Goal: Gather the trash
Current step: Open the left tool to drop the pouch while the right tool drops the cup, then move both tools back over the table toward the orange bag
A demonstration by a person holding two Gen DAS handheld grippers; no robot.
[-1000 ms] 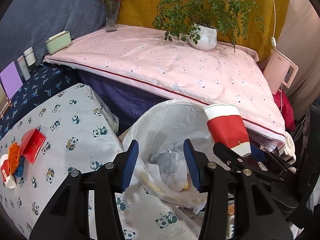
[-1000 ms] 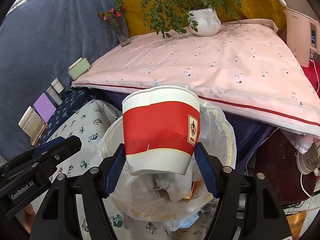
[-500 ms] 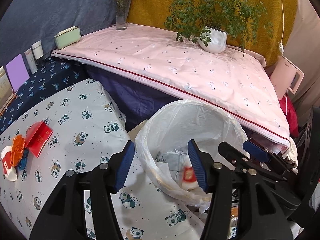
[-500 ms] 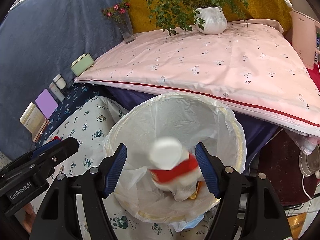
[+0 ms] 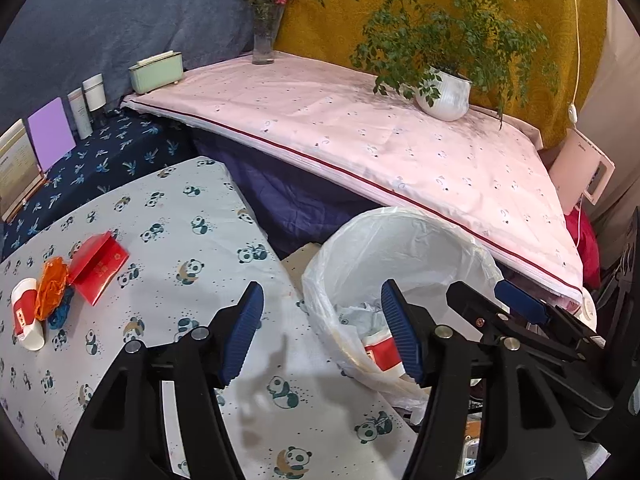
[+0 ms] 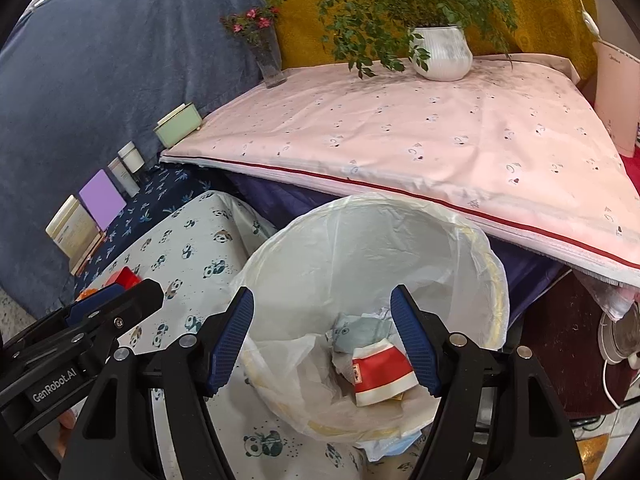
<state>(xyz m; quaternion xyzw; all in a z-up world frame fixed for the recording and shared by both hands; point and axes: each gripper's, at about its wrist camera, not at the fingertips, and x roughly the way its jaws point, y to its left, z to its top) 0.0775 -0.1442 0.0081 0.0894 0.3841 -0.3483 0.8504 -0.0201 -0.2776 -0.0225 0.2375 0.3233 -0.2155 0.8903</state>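
A bin lined with a white bag [image 6: 360, 240] stands beside the panda-print table [image 5: 180, 240]. A red and white paper cup [image 6: 380, 372] lies on its side inside the bag on crumpled paper, and shows in the left wrist view too [image 5: 380, 354]. My right gripper [image 6: 322, 292] hangs open above the bin with nothing between its pads. My left gripper [image 5: 322, 292] is over the table's edge next to the bin, its jaws opening and empty. On the table to the left lie a red packet [image 5: 98, 266], an orange wrapper [image 5: 52, 284] and a small red and white cup [image 5: 26, 316].
A pink-covered table [image 5: 360, 140] behind the bin carries a potted plant [image 5: 444, 96], a flower vase [image 5: 264, 40] and a green box [image 5: 156, 72]. Bottles [image 5: 86, 100] and a purple card [image 5: 52, 132] stand on a dark blue cloth at the left. A pink kettle [image 5: 580, 168] sits at the right.
The red and white cup left my right gripper and dropped into the bag. My left gripper's jaws spread wider and it shifted left, bringing more of the panda table into view.
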